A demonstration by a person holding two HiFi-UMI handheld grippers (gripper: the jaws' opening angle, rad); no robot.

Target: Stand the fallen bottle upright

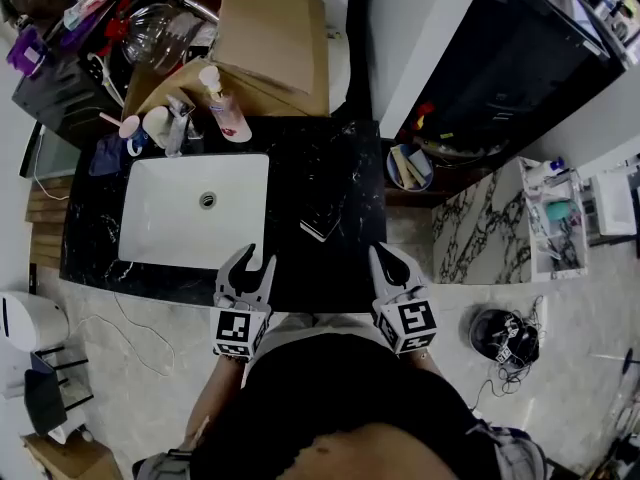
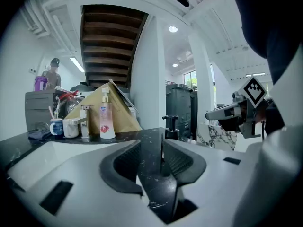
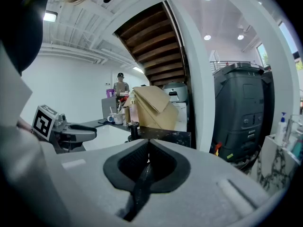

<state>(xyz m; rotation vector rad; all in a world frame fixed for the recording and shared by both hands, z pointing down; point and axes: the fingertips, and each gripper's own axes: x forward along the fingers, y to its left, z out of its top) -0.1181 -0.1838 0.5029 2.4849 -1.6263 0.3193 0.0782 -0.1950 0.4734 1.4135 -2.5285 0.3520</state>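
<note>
Bottle point(image 1: 320, 226) seems already upright, though it's small; your left gripper point(image 1: 248, 260) is spread and empty, right gripper point(image 1: 388, 258) pressed together: just back away.

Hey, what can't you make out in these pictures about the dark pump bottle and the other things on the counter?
Dark pump bottle: its base is hidden behind the left gripper in the left gripper view, and behind the right gripper in the right gripper view.
Same bottle, head view: dark against the black counter, so its outline is unclear.
Pink pump bottle: label too small to read.
Mugs: contents too small to see.
</note>
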